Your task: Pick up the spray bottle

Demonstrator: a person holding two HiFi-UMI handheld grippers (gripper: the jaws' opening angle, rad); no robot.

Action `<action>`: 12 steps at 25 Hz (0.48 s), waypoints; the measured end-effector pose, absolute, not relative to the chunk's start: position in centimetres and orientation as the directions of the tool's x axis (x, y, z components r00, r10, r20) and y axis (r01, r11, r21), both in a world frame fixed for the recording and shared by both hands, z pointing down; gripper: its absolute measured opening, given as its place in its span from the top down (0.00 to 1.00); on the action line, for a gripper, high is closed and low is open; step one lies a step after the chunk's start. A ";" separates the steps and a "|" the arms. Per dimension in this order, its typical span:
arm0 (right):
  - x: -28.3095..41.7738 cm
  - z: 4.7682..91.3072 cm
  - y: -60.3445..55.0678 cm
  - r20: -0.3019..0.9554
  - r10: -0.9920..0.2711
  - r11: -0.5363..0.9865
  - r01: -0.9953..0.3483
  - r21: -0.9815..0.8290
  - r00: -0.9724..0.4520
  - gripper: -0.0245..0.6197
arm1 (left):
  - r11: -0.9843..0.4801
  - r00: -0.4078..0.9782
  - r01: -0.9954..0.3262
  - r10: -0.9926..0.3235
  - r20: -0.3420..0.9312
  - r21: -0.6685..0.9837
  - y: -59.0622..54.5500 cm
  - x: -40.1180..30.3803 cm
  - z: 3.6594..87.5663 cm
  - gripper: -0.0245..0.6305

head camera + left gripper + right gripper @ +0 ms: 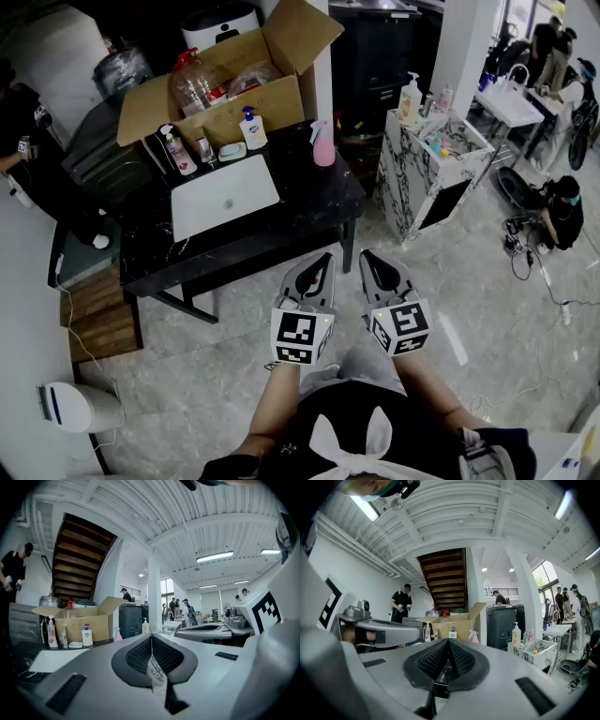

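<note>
The pink spray bottle point(322, 143) stands upright near the back right corner of the black table point(309, 211). It shows small and far off in the left gripper view point(117, 633) and in the right gripper view point(474, 636). Both grippers hang side by side close to the person's body, over the floor in front of the table and well short of the bottle. My left gripper point(325, 259) has its jaws together with nothing held. My right gripper point(367, 255) is likewise shut and empty. Their dark ribbed pads meet in a line in each gripper view.
An open cardboard box point(225, 80) of bottles sits at the table's back, with soap dispensers point(251, 128) and a white basin point(223, 197) before it. A marble-patterned cart point(427, 173) stands to the right, a white appliance point(80, 408) on the floor at left. People are at both edges.
</note>
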State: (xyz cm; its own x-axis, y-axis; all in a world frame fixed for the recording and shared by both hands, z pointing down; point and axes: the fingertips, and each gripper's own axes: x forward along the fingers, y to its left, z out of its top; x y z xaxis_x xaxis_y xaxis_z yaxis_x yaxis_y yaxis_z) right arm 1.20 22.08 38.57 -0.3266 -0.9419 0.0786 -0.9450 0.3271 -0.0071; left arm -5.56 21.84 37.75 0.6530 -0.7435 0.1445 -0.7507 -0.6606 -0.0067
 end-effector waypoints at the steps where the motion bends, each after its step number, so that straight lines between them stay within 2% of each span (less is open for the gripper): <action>1: 1.2 38.7 22.2 0.078 -0.942 0.327 -0.945 -0.010 -0.327 0.93 | -0.660 0.653 -0.751 -0.745 0.137 -0.011 21.9 -5.6 37.7 0.92; 12: 1.6 40.0 21.6 0.092 -0.937 0.334 -0.941 -0.048 -0.337 0.92 | -0.666 0.659 -0.746 -0.737 0.149 0.005 21.4 -4.7 38.9 0.92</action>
State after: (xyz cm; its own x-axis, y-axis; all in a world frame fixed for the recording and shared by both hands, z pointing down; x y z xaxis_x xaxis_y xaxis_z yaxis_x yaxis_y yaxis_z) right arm 1.55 21.61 39.99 -0.3369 -0.9370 0.0920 -0.9414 0.3338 -0.0478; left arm -4.73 21.43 38.92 0.6595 -0.7368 0.1489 -0.7457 -0.6663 0.0052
